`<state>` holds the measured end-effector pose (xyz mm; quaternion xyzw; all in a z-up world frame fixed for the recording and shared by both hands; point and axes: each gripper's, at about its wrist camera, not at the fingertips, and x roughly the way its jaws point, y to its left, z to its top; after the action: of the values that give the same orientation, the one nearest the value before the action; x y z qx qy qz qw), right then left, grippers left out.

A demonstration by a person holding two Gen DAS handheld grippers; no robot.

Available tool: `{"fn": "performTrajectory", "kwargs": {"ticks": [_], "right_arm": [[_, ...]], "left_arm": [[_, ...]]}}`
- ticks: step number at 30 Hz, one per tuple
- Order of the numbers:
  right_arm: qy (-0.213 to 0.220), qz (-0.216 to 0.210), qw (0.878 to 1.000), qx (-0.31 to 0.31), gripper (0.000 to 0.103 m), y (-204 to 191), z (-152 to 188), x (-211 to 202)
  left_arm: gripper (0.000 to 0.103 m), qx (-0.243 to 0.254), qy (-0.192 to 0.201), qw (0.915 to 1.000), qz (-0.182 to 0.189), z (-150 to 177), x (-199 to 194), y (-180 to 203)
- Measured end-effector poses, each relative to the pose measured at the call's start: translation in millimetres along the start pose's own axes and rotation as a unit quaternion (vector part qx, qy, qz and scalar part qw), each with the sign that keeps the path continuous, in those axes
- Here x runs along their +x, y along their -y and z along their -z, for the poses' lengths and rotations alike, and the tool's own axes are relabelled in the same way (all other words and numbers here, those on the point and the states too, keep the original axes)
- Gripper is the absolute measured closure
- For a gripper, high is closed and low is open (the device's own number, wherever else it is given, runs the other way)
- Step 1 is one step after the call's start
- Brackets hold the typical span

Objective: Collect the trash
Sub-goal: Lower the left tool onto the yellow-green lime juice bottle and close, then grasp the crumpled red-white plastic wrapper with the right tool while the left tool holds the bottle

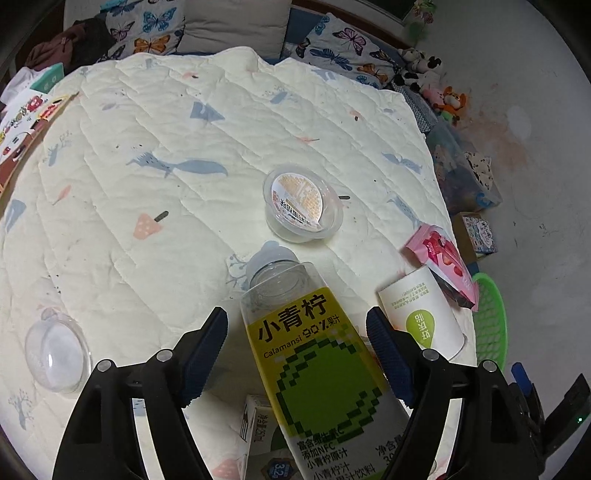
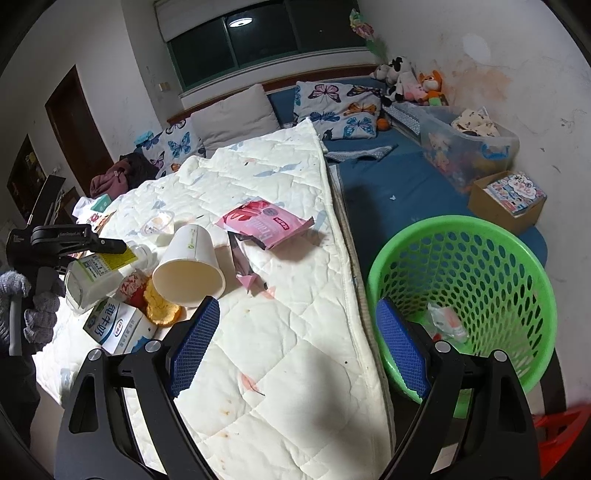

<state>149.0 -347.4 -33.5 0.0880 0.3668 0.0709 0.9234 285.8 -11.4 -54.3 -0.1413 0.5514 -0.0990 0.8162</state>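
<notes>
Left tongs (image 1: 297, 330) spread around calamansi juice bottle (image 1: 317, 373) lying on quilt (image 1: 147, 192), paper cup (image 2: 188, 264) just right, right tongs (image 2: 295, 323) spread, empty, near green basket (image 2: 517, 236).

Both views are dim and slightly grainy, with a cool indoor cast. The only visible light source is a round ceiling lamp (image 2: 240, 21) mirrored in the dark window (image 2: 266, 40), so light falls from overhead. The pale quilt (image 1: 155, 206) is the brightest surface, close to washed out in the left wrist view. Soft shadows lie under the paper cup (image 2: 188, 266) and the pink wrapper (image 2: 266, 221). Fisheye distortion bends the room's lines strongly toward the edges, and the corners fall to black vignette. Fine print on labels blurs at the frame's lower rim.
</notes>
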Motion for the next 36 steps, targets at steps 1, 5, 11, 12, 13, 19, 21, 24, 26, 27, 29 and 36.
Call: {"fn": "performTrajectory", "kwargs": {"ticks": [1, 5, 11, 12, 13, 19, 21, 24, 26, 27, 29, 36], "right_arm": [[-0.001, 0.000, 1.000, 0.000, 0.017, 0, 0, 1], [-0.004, -0.004, 1.000, 0.000, 0.017, -2, -1, 7], [-0.009, -0.004, 1.000, -0.001, 0.017, -3, 1, 12], [-0.010, -0.004, 1.000, 0.001, 0.017, -2, 1, 12], [-0.010, -0.005, 1.000, 0.002, 0.017, -2, 1, 12], [-0.011, -0.002, 1.000, 0.004, 0.017, 0, 2, 14], [-0.012, -0.003, 1.000, 0.005, 0.017, 0, 2, 14], [-0.011, -0.004, 1.000, 0.003, 0.017, -1, 1, 14], [-0.010, -0.006, 1.000, 0.001, 0.017, -4, 1, 13], [-0.010, -0.008, 1.000, -0.003, 0.017, -7, 0, 13], [-0.010, -0.012, 1.000, -0.009, 0.017, -12, -1, 13], [-0.010, -0.043, 0.998, -0.046, 0.017, -51, -5, 16]], "left_arm": [[0.028, -0.002, -0.004, 1.0000, 0.004, -1, 1, -1], [0.031, -0.004, -0.013, 0.9999, 0.008, -2, 5, 1], [0.033, 0.002, -0.029, 0.9996, -0.001, -6, 12, 6], [0.033, 0.003, -0.031, 0.9995, -0.004, -7, 12, 7], [0.033, 0.004, -0.033, 0.9994, -0.005, -8, 13, 7], [0.040, -0.003, -0.041, 0.9991, -0.010, -12, 15, 4], [0.041, -0.004, -0.038, 0.9992, -0.008, -13, 14, 3], [0.042, -0.007, -0.026, 0.9996, -0.007, -10, 9, 2], [0.042, -0.003, -0.018, 0.9998, -0.006, -7, 5, 3], [0.042, 0.000, -0.014, 0.9999, -0.004, -6, 2, 4], [0.043, 0.007, -0.001, 1.0000, 0.002, -4, -7, 5], [0.043, 0.016, 0.039, 0.9989, 0.022, 5, -45, -1]]}}
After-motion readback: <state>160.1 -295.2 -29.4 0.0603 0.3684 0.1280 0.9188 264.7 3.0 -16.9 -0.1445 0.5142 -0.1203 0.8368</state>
